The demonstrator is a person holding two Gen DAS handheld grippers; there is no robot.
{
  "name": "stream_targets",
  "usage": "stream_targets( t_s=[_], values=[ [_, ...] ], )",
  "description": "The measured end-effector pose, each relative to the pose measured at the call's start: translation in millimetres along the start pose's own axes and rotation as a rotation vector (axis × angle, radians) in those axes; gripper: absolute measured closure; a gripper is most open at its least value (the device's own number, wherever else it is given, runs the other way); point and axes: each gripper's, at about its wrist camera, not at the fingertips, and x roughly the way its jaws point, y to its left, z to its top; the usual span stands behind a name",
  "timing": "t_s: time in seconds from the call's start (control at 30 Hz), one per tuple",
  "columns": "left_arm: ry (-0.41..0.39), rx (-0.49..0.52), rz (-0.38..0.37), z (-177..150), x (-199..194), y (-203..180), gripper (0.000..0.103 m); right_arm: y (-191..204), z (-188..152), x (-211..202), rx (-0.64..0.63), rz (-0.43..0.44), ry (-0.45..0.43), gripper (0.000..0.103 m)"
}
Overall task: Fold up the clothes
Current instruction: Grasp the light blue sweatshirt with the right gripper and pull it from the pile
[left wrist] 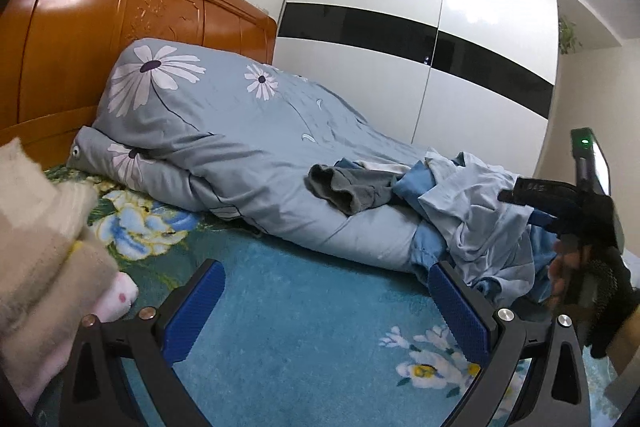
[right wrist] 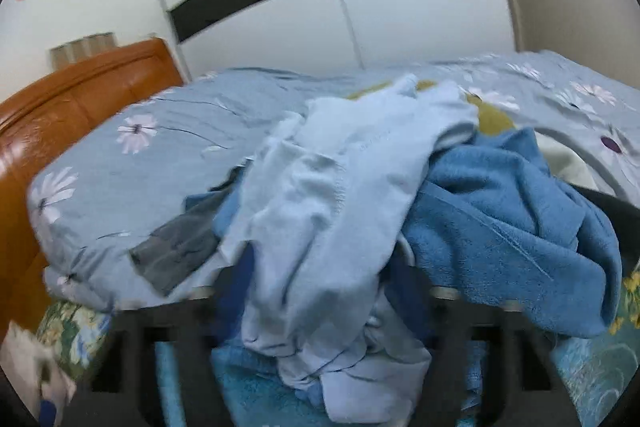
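A heap of clothes lies on the bed against a rolled quilt. It holds a pale blue garment (left wrist: 472,203) (right wrist: 332,195), a grey garment (left wrist: 348,187) (right wrist: 176,251) and a deeper blue fleecy piece (right wrist: 500,219). My right gripper (left wrist: 520,205) (right wrist: 320,291), carried by a gloved hand, reaches into the heap from the right. The pale blue garment fills the gap between its jaws, which are shut on it, and drapes over them, hiding the pads. My left gripper (left wrist: 332,307) hovers open over the teal sheet, left of the heap, with nothing between its blue pads (left wrist: 200,307).
A rolled blue-grey quilt (left wrist: 224,131) with daisy print runs along the bed's far side. A folded stack of beige and pink clothes (left wrist: 40,247) sits at the left. Behind stand a wooden headboard (left wrist: 100,39) and a white wardrobe (left wrist: 400,27). The teal floral sheet (left wrist: 312,359) lies under my left gripper.
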Motion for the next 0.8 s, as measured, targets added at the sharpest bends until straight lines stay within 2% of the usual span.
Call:
stream_targets(
  t_s=[0.03, 0.1, 0.13, 0.3, 0.4, 0.53, 0.67, 0.8],
  values=[
    [-0.004, -0.005, -0.01, -0.4, 0.3, 0.5, 0.0, -2.9, 1.3, -0.7, 0.03, -0.003, 0.008, 0.078],
    [-0.013, -0.011, -0.031, -0.8, -0.6, 0.4, 0.0, -13.8, 3.9, -7.6, 0.121, 0.055, 0.018, 0.09],
    [-0.017, -0.014, -0.038, -1.1, -1.2, 0.2, 0.0, -19.2, 5.3, -14.1, 0.153, 0.093, 0.017, 0.092],
    [-0.026, -0.035, -0.068, -2.9, -2.9, 3.2, 0.0, -43.1, 14.1, -57.3, 0.282, 0.301, -0.021, 0.094],
    [-0.027, -0.057, -0.093, -4.2, -5.5, 4.9, 0.0, -53.5, 20.6, -97.5, 0.289, 0.417, -0.044, 0.094],
    [-0.021, -0.051, -0.123, -5.7, -12.7, 1.2, 0.0, -58.7, 17.3, -150.6, 0.229, 0.52, -0.054, 0.094],
    [-0.007, 0.029, -0.122, -9.7, -28.6, -11.9, 0.0, -73.6, -5.5, -210.5, 0.179, 0.574, -0.044, 0.094],
    [0.008, 0.092, -0.135, -21.7, -51.3, -25.1, 0.0, -101.5, -31.2, -252.4, 0.183, 0.584, -0.017, 0.094]
  ],
)
